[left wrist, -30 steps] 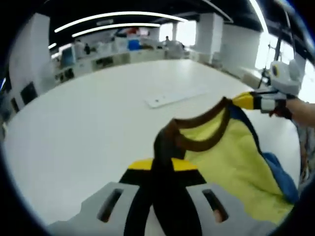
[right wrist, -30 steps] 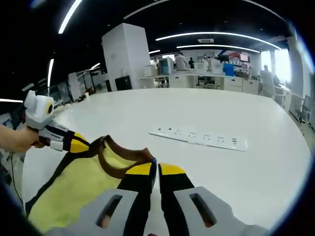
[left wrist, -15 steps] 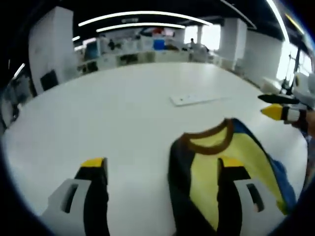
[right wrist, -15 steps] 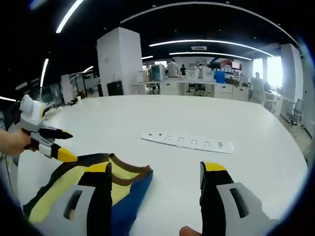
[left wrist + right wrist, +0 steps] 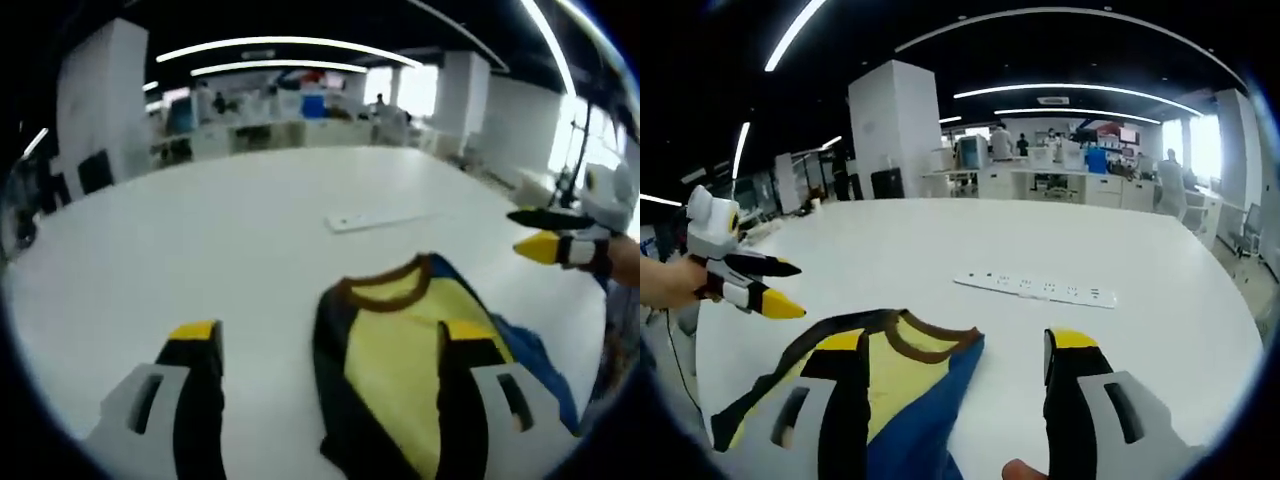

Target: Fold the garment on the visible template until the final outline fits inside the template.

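The garment lies on the white table. It is yellow with dark sides, a brown collar and blue cloth at its right. My left gripper is open over the collar end and holds nothing. In the right gripper view the garment lies under my right gripper's left finger, collar pointing away. My right gripper is open and holds nothing. The other gripper shows in each view: the right gripper at the right edge, the left gripper at the left, both with jaws apart.
A white power strip lies on the table beyond the garment, also seen as the power strip. A person's hand holds the left gripper. Desks, pillars and people stand far behind the table.
One second ago both grippers were shut on the collar and held it up. They have opened, and the garment has dropped flat on the table. Both views have shifted slightly since.
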`<control>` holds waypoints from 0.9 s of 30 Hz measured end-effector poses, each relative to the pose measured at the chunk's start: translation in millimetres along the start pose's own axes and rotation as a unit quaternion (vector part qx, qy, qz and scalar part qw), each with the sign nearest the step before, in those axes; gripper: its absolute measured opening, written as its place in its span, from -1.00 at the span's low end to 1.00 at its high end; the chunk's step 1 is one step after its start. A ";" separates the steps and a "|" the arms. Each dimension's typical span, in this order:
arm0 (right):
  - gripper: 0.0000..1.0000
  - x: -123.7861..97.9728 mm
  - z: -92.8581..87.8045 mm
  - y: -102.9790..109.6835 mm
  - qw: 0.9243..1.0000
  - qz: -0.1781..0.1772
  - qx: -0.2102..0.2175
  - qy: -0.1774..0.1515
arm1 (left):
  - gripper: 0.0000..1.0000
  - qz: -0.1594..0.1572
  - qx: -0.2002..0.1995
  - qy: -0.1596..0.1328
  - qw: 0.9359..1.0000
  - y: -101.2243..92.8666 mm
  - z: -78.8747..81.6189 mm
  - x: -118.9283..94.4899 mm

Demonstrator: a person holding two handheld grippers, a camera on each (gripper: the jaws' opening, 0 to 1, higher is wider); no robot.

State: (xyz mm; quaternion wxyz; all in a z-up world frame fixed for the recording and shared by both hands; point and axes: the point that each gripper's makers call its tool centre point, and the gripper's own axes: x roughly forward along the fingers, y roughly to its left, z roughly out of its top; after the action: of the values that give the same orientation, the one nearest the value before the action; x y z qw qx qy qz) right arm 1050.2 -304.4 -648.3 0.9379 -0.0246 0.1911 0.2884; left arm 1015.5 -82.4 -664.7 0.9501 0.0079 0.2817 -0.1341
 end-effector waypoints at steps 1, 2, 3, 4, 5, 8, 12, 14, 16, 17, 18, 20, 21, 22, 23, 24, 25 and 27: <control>0.42 -6.8 0.8 4.0 1.000 0.001 0.001 -0.001 | 0.68 -0.001 0.002 -0.003 1.000 -2.7 0.4 -7.2; 0.42 -11.4 1.2 6.7 1.000 0.003 0.004 -0.001 | 0.67 -0.003 0.001 -0.006 1.000 -4.0 0.8 -11.5; 0.42 -16.3 2.1 9.6 1.000 0.005 0.007 -0.003 | 0.67 -0.004 0.000 -0.008 1.000 -5.4 1.2 -16.2; 0.42 -23.8 3.4 14.0 1.000 0.006 0.008 -0.006 | 0.67 -0.004 -0.004 -0.012 1.000 -5.7 2.5 -22.4; 0.42 -28.1 4.0 16.1 1.000 0.006 0.008 -0.007 | 0.67 -0.004 -0.005 -0.016 1.000 -6.6 3.4 -26.7; 0.41 -43.5 4.7 24.4 1.000 0.011 0.005 -0.008 | 0.66 -0.009 -0.004 -0.027 1.000 -11.5 5.5 -41.0; 0.42 -62.5 3.2 36.5 1.000 0.018 0.006 -0.008 | 0.66 -0.018 0.000 -0.029 0.999 -18.3 2.0 -54.7; 0.42 -68.7 -0.5 37.1 1.000 0.017 0.008 -0.005 | 0.66 -0.021 0.002 -0.028 0.999 -21.3 -0.8 -59.5; 0.42 -74.7 -2.2 39.6 1.000 0.015 0.011 -0.004 | 0.66 -0.026 -0.003 -0.025 0.999 -24.9 -5.4 -65.8; 0.42 -78.8 -2.9 41.0 1.000 0.014 0.013 -0.003 | 0.66 -0.028 -0.005 -0.024 0.999 -26.4 -7.7 -69.3; 0.42 -82.3 -3.3 42.2 1.000 0.014 0.015 -0.003 | 0.66 -0.029 -0.005 -0.023 0.999 -27.7 -9.8 -72.6; 0.43 -91.3 -3.0 46.1 1.000 0.014 0.017 -0.005 | 0.65 -0.032 -0.004 -0.021 0.999 -29.6 -13.6 -79.7; 0.43 -95.5 -3.7 47.2 1.000 0.017 0.021 -0.005 | 0.64 -0.033 -0.003 -0.021 0.999 -30.2 -14.6 -82.6; 0.43 -98.7 -5.1 48.5 1.000 0.019 0.025 -0.003 | 0.64 -0.034 -0.004 -0.023 0.999 -31.3 -15.5 -87.6; 0.43 -101.2 -7.4 48.5 0.999 0.021 0.026 0.000 | 0.63 -0.035 -0.004 -0.023 0.999 -31.7 -16.2 -90.2; 0.43 -105.5 -9.8 49.6 0.999 0.022 0.025 0.003 | 0.63 -0.038 -0.001 -0.021 0.999 -33.4 -17.9 -93.4; 0.43 -108.4 -11.2 49.7 0.999 0.021 0.025 0.003 | 0.63 -0.038 0.000 -0.018 0.999 -33.7 -19.5 -95.4; 0.42 -115.4 -14.3 50.5 0.999 0.021 0.025 0.006 | 0.63 -0.041 -0.001 -0.016 0.999 -35.6 -23.2 -101.2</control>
State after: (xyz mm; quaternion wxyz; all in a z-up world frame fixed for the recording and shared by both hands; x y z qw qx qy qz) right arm 929.7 -325.9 -615.3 0.9307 0.0009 0.2043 0.3034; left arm 912.4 -89.3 -627.7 0.9483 -0.0070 0.2664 -0.1723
